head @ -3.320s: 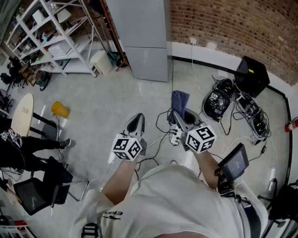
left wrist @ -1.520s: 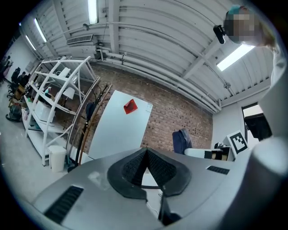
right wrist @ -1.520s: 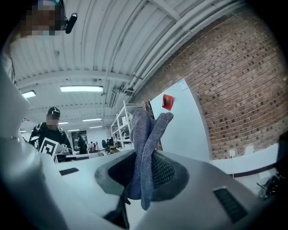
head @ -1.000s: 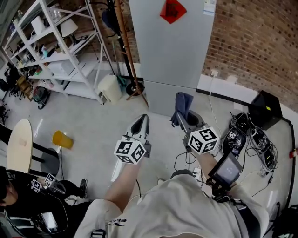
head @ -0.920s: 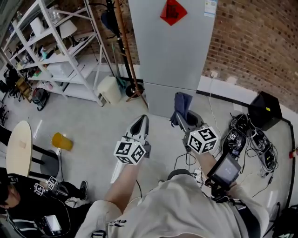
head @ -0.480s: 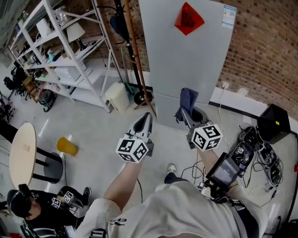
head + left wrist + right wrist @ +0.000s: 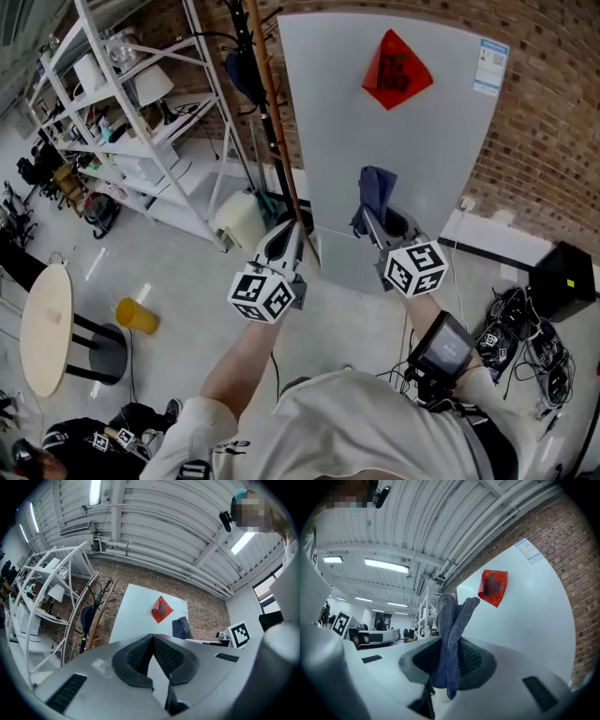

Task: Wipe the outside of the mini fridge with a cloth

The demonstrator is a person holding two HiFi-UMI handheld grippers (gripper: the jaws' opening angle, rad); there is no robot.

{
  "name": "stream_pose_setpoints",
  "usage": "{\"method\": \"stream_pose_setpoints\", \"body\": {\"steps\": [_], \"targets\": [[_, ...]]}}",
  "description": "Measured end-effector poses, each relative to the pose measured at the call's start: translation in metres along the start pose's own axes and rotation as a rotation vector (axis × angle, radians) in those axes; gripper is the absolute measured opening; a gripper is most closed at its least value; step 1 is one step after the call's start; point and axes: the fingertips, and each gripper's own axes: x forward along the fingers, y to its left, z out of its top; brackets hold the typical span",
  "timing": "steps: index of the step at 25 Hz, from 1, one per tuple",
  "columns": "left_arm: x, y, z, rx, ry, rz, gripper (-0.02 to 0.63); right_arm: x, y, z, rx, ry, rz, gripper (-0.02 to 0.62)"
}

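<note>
A tall pale grey fridge (image 7: pixel 394 150) stands against the brick wall, with a red diamond sticker (image 7: pixel 397 71) on its upper door; it also shows in the left gripper view (image 7: pixel 136 620) and the right gripper view (image 7: pixel 525 620). My right gripper (image 7: pixel 377 217) is shut on a dark blue cloth (image 7: pixel 375 192), which sticks up between the jaws (image 7: pixel 451 634), held short of the fridge door. My left gripper (image 7: pixel 284 236) is shut with nothing in it (image 7: pixel 152 641), pointing at the fridge's lower left edge.
A wooden coat stand (image 7: pixel 272 103) leans just left of the fridge. White shelving (image 7: pixel 141 122) with clutter fills the left. A white bin (image 7: pixel 239 218), a yellow container (image 7: pixel 137 316) and a round table (image 7: pixel 47 328) stand on the floor. Cables and a black box (image 7: pixel 562 281) lie at right.
I have walked toward the fridge over the last seconds; it now looms large and close in front. Both grippers kept their pose, the right still holding the cloth.
</note>
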Motion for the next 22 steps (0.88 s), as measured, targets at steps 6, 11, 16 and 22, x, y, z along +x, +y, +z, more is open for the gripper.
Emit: {"method": "stream_pose_setpoints", "body": {"steps": [6,11,16,22], "targets": [[0.04,0.036,0.008,0.004,-0.019,0.009,0.005,0.05,-0.02,0.014,-0.04,-0.017,0.01,0.08],[0.075,0.072,0.023,-0.015,-0.052,-0.019,0.005,0.093,-0.029,0.031,-0.091,-0.032,-0.014,0.08],[0.105,0.108,0.053,0.0,-0.084,-0.082,0.005,0.144,-0.036,0.059,-0.164,-0.071,-0.055,0.08],[0.131,0.153,0.084,0.015,-0.114,-0.137,0.005,0.203,-0.041,0.096,-0.267,-0.116,-0.116,0.08]]}}
